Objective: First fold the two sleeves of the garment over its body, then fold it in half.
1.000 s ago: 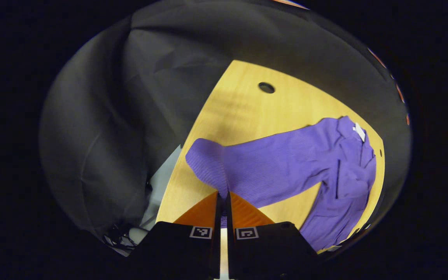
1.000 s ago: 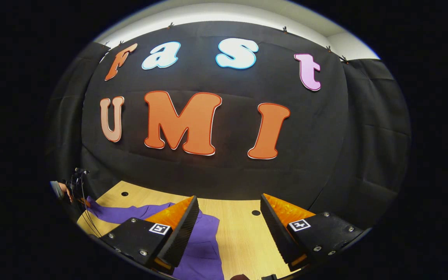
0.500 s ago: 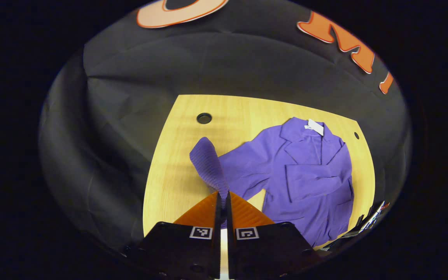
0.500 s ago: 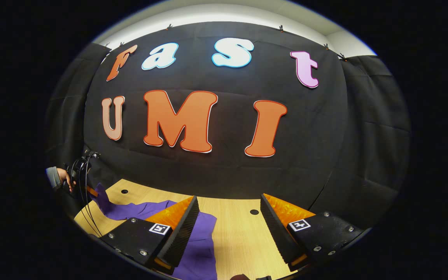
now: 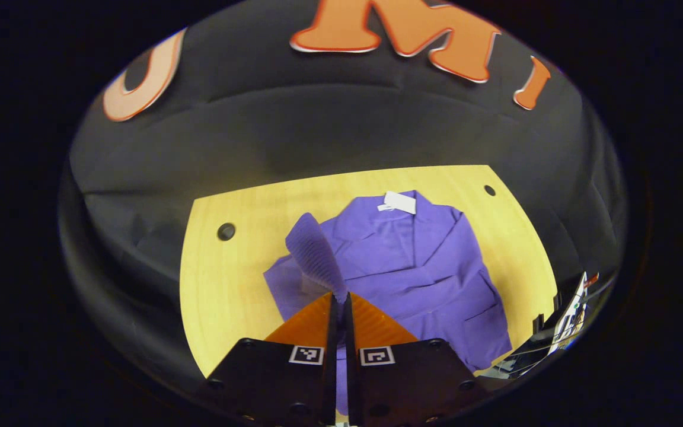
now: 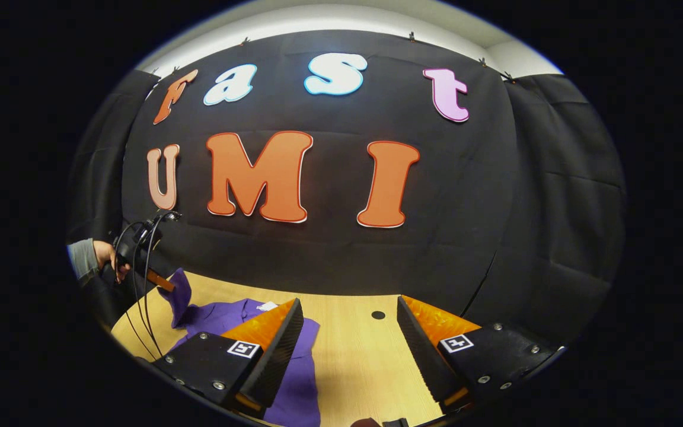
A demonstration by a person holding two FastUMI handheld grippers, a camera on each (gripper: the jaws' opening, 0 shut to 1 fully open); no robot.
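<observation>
The left gripper [image 5: 340,305] has two wedge-shaped fingers on black blocks, each block bearing a small square black-and-white marker and dark screws near its corners. The right gripper [image 6: 350,332] has the same build: ribbed inner finger faces, a square marker on each black block, silvery screws along the edges. Black cables [image 6: 140,261] loop down from the left gripper. The hand [image 6: 106,256] holding it wears a grey sleeve [image 6: 82,260].

The jacket [image 5: 418,267] is matt purple cloth — finely ribbed on the sleeve [image 5: 316,255] pinched in the left gripper [image 5: 340,298]. Beneath it, the table [image 5: 229,284] is smooth, pale wood with faint grain — a white paper tag [image 5: 399,202] at the collar.
</observation>
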